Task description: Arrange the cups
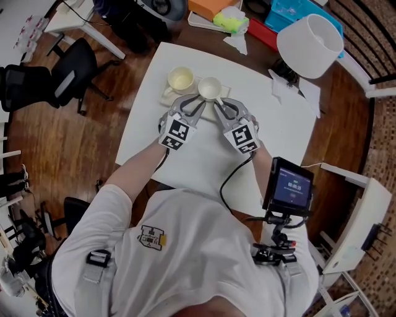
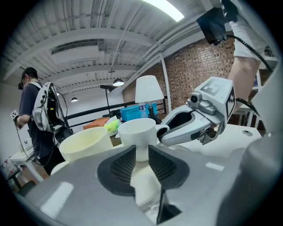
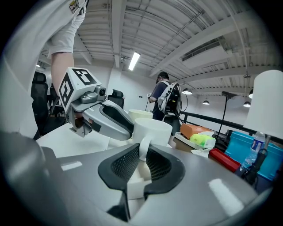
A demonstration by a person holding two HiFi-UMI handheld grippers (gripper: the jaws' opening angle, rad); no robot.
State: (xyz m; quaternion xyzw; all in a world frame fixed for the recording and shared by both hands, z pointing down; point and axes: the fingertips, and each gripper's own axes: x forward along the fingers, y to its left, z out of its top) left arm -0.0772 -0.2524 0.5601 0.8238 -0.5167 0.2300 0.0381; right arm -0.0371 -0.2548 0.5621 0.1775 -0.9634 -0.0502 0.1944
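Note:
A white cup (image 1: pixel 210 88) stands at the far middle of the white table (image 1: pixel 278 130), right next to a wider cream cup (image 1: pixel 180 79). Both grippers meet at the white cup. My left gripper (image 1: pixel 199 103) comes in from the near left. Its pads are shut on a narrow white part of the cup (image 2: pixel 138 130) below the rim. My right gripper (image 1: pixel 216 104) comes in from the near right and is shut on the cup's handle (image 3: pixel 143 148). In the left gripper view the cream cup (image 2: pixel 86 143) is just left of the white one.
Both cups rest on a pale mat (image 1: pixel 225 91). A white lampshade (image 1: pixel 309 37), a blue box (image 1: pixel 297 12) and a yellow-green object (image 1: pixel 230 21) lie beyond the table's far edge. Black chairs (image 1: pixel 74 65) stand on the left. A person with a backpack (image 2: pixel 37 117) stands further off.

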